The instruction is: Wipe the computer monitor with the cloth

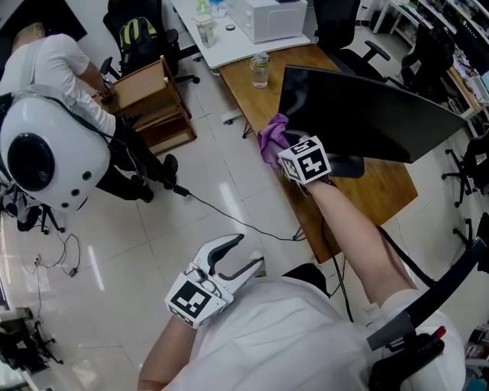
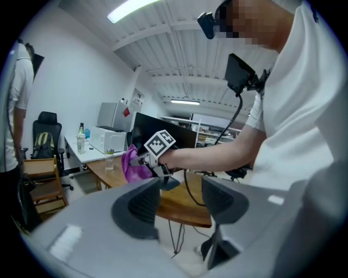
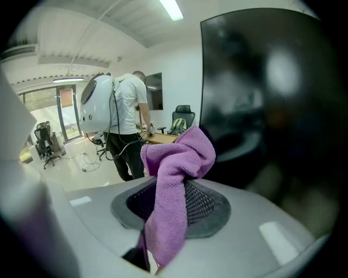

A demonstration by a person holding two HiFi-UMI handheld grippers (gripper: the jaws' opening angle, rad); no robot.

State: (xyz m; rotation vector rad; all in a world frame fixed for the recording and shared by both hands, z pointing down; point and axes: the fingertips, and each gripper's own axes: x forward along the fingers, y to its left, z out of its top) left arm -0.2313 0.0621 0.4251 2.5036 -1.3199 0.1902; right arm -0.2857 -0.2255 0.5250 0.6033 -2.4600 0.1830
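Note:
A black monitor [image 1: 367,114] stands tilted on a wooden desk [image 1: 386,195]. My right gripper [image 1: 284,149] is at the monitor's lower left corner, shut on a purple cloth [image 1: 271,137]. In the right gripper view the cloth [image 3: 174,174] hangs bunched over a grey pad [image 3: 212,209], right beside the dark screen [image 3: 272,108]. My left gripper [image 1: 238,258] hangs open and empty near my torso, above the floor and away from the desk. Through its jaws [image 2: 182,198] the left gripper view shows the cloth [image 2: 132,164] and the monitor [image 2: 168,133] farther off.
A clear bottle [image 1: 260,70] stands at the desk's far end. Beyond is a white table with a white box [image 1: 269,19]. A person wearing a white round pack [image 1: 38,153] stands at left by a wooden cabinet [image 1: 149,99]. A cable [image 1: 229,218] crosses the tiled floor. Office chairs [image 1: 466,164] flank the right.

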